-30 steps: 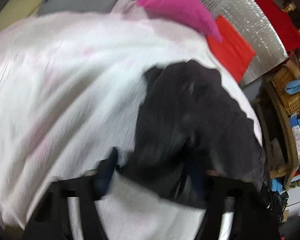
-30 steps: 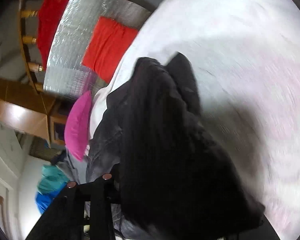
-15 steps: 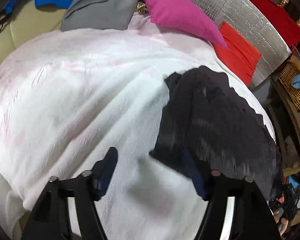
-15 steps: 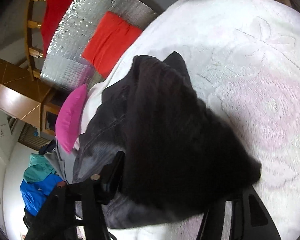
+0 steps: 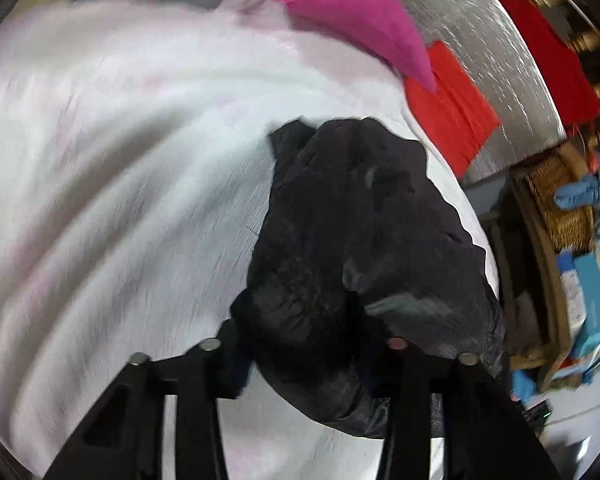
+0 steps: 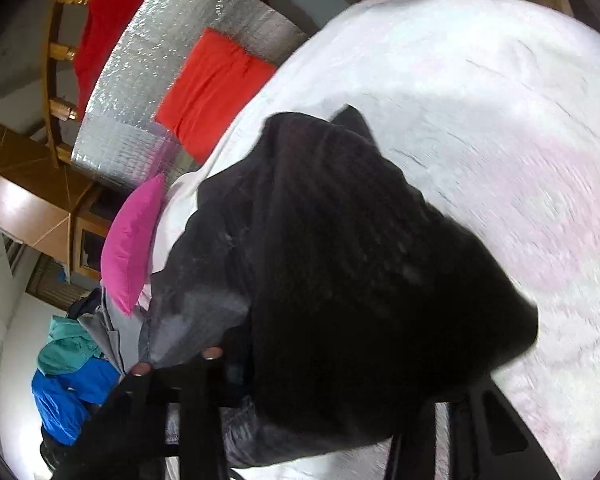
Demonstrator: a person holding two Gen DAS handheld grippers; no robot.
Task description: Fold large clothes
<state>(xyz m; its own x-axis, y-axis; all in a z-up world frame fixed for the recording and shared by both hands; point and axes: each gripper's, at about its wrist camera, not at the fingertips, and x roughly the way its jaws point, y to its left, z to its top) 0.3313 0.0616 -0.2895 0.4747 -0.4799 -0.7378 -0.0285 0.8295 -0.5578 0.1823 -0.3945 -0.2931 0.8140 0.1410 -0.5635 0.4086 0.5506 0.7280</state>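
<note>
Left gripper and right gripper have just closed, each pinching the black garment — bunched, matte, creased — on a white fleecy blanket. Beyond: magenta pillow, red cushion, quilted silver sheet, wicker basket.

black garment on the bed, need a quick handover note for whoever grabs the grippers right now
Left gripper: jaws just closed, gripping a bunched edge of the black garment.
Right gripper: jaws just closed too, clamped on the same garment.
Garment sits crumpled on the white bedspread, near the pink pillow.
Done: both edges grabbed.
Left: spread it flat, then fold.
</note>
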